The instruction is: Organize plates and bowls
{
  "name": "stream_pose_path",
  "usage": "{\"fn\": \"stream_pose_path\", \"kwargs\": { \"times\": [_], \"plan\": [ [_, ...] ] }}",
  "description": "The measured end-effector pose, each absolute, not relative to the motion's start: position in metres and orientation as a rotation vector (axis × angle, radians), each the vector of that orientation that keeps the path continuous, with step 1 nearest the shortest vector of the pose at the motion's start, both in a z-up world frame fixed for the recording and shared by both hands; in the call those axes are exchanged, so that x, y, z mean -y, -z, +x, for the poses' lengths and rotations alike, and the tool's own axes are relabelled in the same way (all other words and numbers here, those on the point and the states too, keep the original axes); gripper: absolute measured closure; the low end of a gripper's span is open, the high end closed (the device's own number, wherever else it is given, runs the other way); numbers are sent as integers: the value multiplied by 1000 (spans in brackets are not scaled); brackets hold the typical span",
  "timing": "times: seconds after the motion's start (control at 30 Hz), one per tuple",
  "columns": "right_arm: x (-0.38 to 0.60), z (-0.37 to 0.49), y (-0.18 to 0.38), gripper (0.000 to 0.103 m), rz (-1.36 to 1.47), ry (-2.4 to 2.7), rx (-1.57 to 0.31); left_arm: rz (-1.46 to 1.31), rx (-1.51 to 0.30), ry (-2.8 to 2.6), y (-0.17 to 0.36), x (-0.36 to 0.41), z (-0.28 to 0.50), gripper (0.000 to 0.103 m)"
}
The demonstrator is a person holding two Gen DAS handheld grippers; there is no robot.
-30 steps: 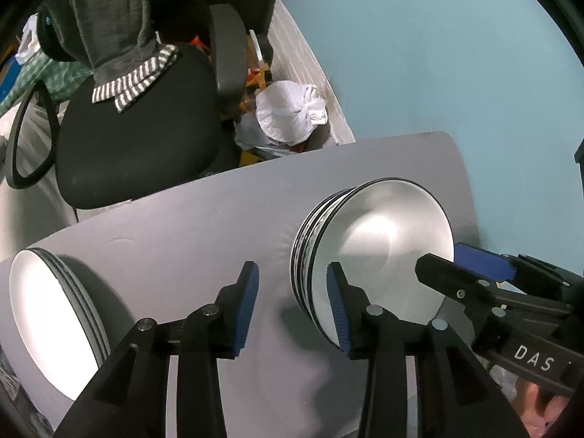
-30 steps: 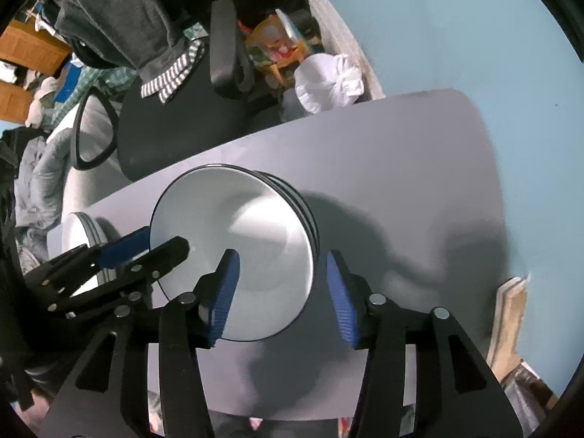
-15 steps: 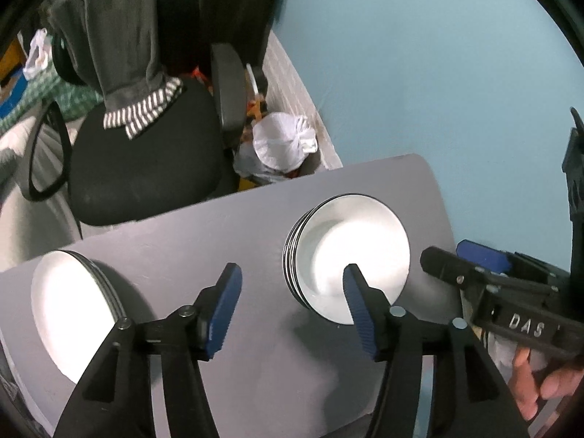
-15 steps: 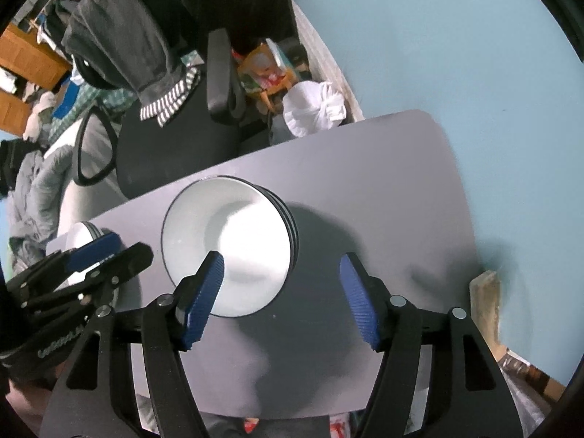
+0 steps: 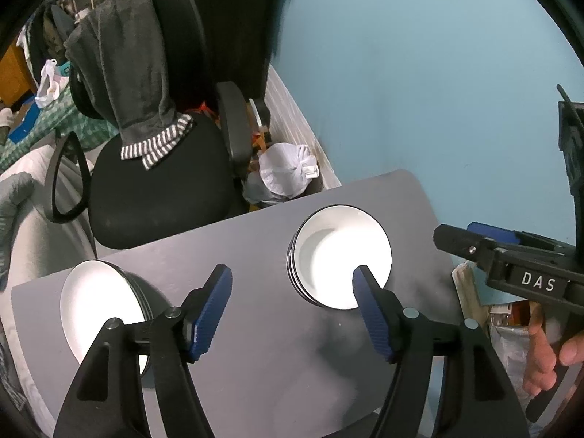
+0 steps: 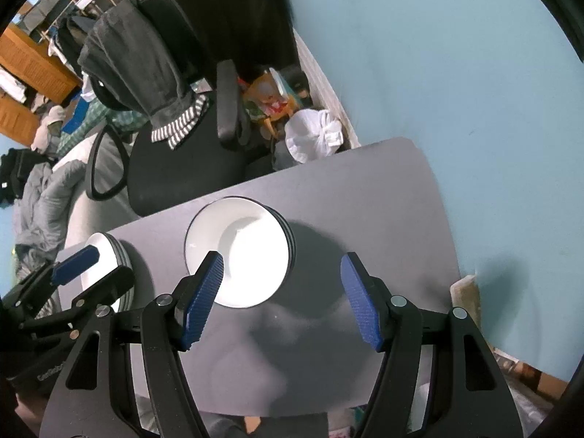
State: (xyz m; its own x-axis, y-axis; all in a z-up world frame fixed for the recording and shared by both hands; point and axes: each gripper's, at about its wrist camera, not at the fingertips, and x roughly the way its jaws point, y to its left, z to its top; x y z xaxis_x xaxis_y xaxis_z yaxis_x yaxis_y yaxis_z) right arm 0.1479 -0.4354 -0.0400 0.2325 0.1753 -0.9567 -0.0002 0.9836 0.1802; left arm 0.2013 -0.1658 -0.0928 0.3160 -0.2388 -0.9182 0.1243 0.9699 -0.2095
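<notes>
Right now two stacks of white dishes with dark rims sit on the grey table [image 5: 255, 346]. The stack of bowls [image 5: 341, 257] stands toward the far right part of the tabletop, and the stack of plates [image 5: 102, 306] sits well apart from it at the left edge. Both stacks look neat, each dish nested in the one below.

Above the table, the left gripper [image 5: 292, 314] hangs pointing steeply down, its blue-padded fingers [image 5: 210, 310] spread wide with only bare tabletop showing between them; its jaws have just been opening further. Its right finger overlaps the near rim of the bowls in the left wrist view, but it holds nothing. The right gripper [image 6: 283, 297] hangs likewise over the table just right of the bowls, its jaws well apart and empty; they too have just been opening, and now seem to have settled. A hand [image 5: 547, 357] holds the right gripper's handle at the right edge of the left wrist view.

Beyond the far side of the table stands a black office chair [image 5: 160, 182] with a dark grey garment [image 5: 131, 84] with striped cuffs draped over its back. A tied white plastic bag [image 5: 286, 171] lies on the floor beside the chair, against the pale blue wall [image 5: 419, 91].
</notes>
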Motion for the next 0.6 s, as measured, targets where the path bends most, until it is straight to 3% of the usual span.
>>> {"fn": "stream_pose_path", "kwargs": {
  "times": [0.6],
  "plan": [
    [450, 127, 22, 36, 101, -123, -1299, -26, -1192, 204, 71, 177, 194, 24]
  ]
}}
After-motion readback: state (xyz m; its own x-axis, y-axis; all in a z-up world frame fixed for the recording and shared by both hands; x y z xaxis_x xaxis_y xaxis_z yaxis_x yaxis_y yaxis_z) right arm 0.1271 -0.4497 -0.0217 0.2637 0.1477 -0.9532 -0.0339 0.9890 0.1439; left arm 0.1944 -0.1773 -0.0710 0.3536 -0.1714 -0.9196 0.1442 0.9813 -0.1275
